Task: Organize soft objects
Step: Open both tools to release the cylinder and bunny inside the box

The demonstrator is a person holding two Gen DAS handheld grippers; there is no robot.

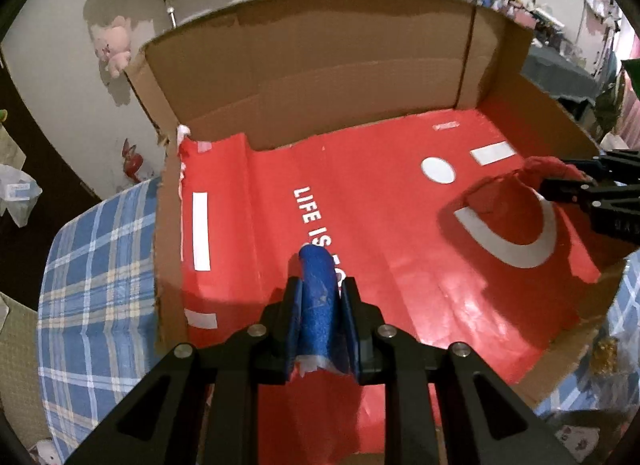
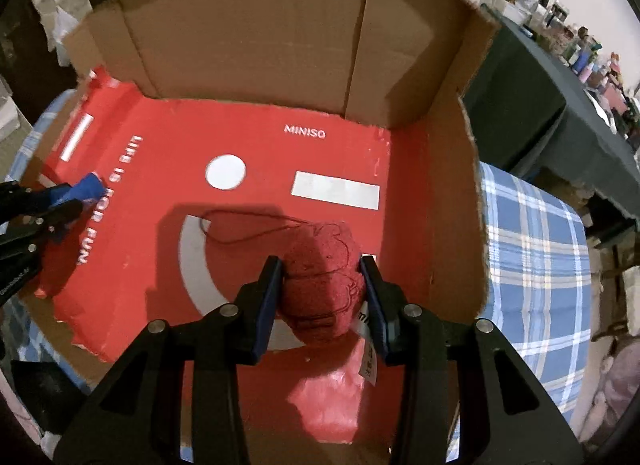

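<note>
Both loads are hanging over the red-lined cardboard box point(image 2: 432, 169), the left gripper point(image 1: 320, 297) pinching a blue cloth roll point(image 1: 316, 293) and the right gripper point(image 2: 322, 285) squeezing a red knitted bundle point(image 2: 320, 289), so releasing them inside looks next.

Blue plaid cloth point(image 2: 536, 249) covers the surface, and next to it on the right is a dark draped table point(image 2: 552, 105) (crammed with small figurines point(image 2: 576, 41)). Pink plush point(image 1: 114, 45) lies on the floor beyond the cloth.
</note>
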